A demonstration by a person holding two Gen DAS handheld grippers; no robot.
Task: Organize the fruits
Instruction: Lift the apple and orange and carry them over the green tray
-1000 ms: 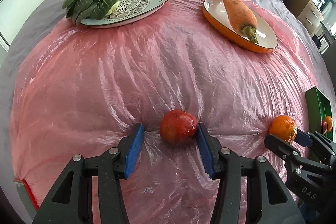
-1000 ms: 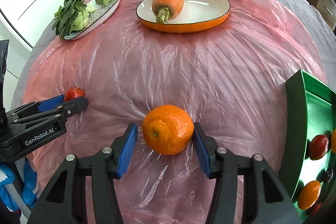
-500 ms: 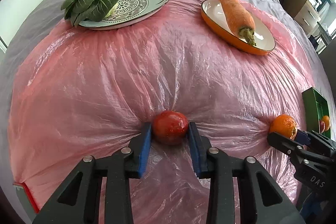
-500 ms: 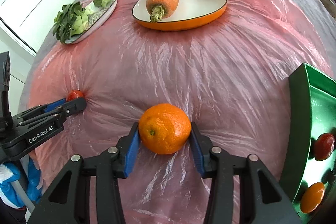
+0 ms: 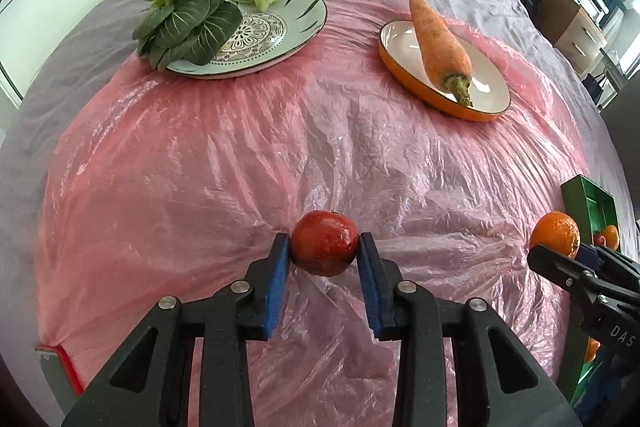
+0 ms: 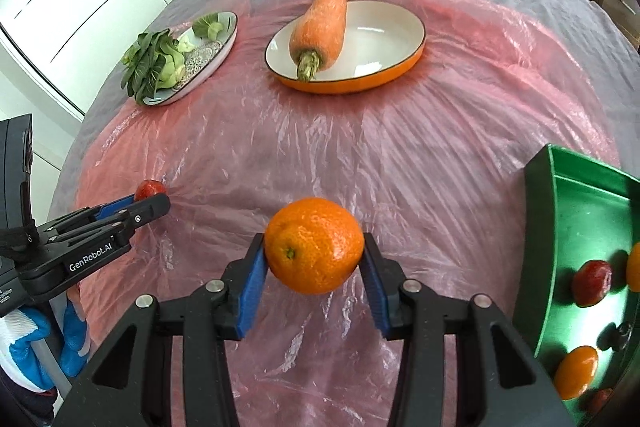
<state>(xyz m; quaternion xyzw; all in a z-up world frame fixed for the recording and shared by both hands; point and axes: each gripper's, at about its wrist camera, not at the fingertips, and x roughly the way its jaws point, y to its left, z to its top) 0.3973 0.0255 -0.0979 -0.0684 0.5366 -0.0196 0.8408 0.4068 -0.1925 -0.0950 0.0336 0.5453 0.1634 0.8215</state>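
My left gripper (image 5: 324,247) is shut on a round red fruit (image 5: 324,242) and holds it just above the pink plastic sheet. My right gripper (image 6: 314,247) is shut on an orange (image 6: 314,245), also lifted off the sheet. The orange shows at the right in the left wrist view (image 5: 555,234); the red fruit shows at the left in the right wrist view (image 6: 149,189). A green tray (image 6: 576,211) at the right holds red and orange fruits; it also shows in the left wrist view (image 5: 578,197).
An orange-rimmed oval dish (image 5: 486,67) with a large carrot (image 5: 438,39) stands at the back. A patterned plate (image 5: 280,27) with leafy greens (image 5: 188,15) stands at the back left. Crinkled pink plastic (image 5: 240,155) covers the grey cloth.
Both grippers closed on their fruits, the left on the red fruit and the right on the orange, and lifted them off the sheet.
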